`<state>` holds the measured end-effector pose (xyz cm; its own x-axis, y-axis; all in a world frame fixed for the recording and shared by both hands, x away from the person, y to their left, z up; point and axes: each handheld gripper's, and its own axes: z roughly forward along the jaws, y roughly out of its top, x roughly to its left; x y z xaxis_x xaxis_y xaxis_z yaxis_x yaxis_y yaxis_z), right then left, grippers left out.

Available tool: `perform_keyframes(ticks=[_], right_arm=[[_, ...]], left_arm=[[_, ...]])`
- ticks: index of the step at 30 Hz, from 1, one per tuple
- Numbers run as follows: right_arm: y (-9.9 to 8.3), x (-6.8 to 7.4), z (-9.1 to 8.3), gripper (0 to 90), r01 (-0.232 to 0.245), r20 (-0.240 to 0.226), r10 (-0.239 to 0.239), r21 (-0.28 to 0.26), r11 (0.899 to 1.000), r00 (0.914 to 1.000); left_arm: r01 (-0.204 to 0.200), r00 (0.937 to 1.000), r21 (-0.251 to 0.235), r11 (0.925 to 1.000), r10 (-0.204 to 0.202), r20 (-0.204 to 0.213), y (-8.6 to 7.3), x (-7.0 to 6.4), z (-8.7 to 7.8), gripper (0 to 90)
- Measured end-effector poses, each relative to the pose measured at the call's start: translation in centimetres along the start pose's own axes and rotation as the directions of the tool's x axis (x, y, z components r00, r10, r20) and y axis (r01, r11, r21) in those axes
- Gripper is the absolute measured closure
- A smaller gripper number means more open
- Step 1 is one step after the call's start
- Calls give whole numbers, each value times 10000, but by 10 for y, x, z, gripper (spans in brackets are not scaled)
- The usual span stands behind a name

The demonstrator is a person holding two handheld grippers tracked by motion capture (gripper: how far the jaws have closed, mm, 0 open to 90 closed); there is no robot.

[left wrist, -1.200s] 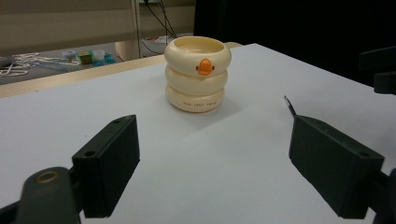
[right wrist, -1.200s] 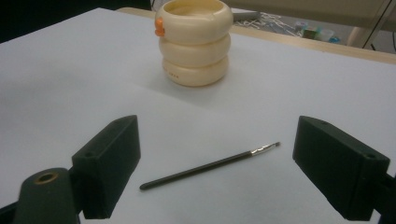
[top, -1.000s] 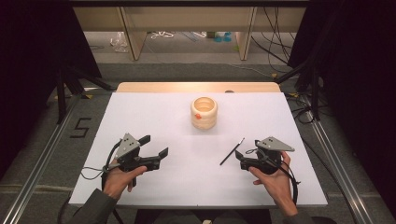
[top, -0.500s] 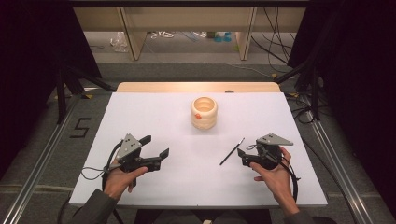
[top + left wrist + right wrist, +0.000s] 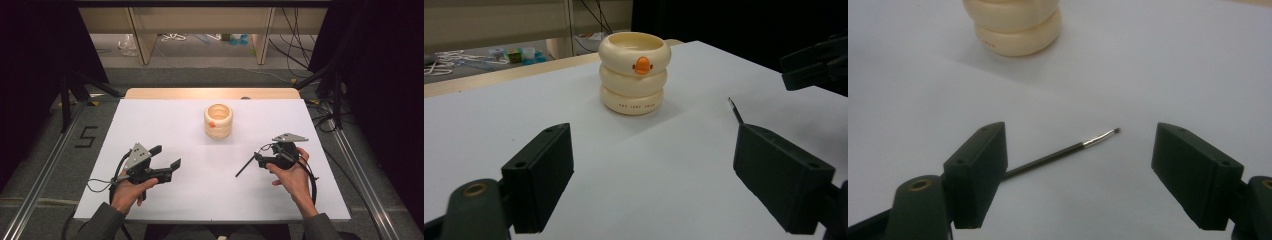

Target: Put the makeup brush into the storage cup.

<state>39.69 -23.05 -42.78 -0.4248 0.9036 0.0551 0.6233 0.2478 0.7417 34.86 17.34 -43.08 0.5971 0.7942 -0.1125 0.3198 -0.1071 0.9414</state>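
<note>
We hold the right tool point(image 5: 257, 159) low, wide open, empty, over the pen point(image 5: 1063, 151) near the table's point(image 5: 165, 115) right edge; the left tool point(image 5: 167, 159) gapes empty.

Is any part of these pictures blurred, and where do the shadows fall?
High view: even light, the white table bright, dark at both sides. Left gripper view: the cream holder is sharp, with a soft shadow at its right; the near fingers are blurred. Right gripper view: the thin brush is fairly sharp, the holder's shadow falls toward the camera.
</note>
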Motion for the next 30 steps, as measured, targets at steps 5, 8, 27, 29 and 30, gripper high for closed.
perform_keyframes(ticks=[5,8,27,29,30], right_arm=[[4,2,8,220,-136,176,127,520,9986,9998],[6,1,12,217,-92,112,84,730,9973,9999],[16,-1,41,278,-111,-85,128,1835,9830,9999],[17,0,44,278,-101,-109,124,1916,9814,9999],[17,0,45,278,-152,-120,180,1995,9798,9998]], left_arm=[[-166,9999,15,9999,166,-3,1,0,-1,158],[-139,9999,0,9999,139,-16,1,0,-1,158],[-26,10000,-1,10000,26,-50,1,2,0,158],[-9,10000,7,10000,9,-40,1,1,0,158],[-9,10000,5,10000,9,-47,1,1,0,158]])
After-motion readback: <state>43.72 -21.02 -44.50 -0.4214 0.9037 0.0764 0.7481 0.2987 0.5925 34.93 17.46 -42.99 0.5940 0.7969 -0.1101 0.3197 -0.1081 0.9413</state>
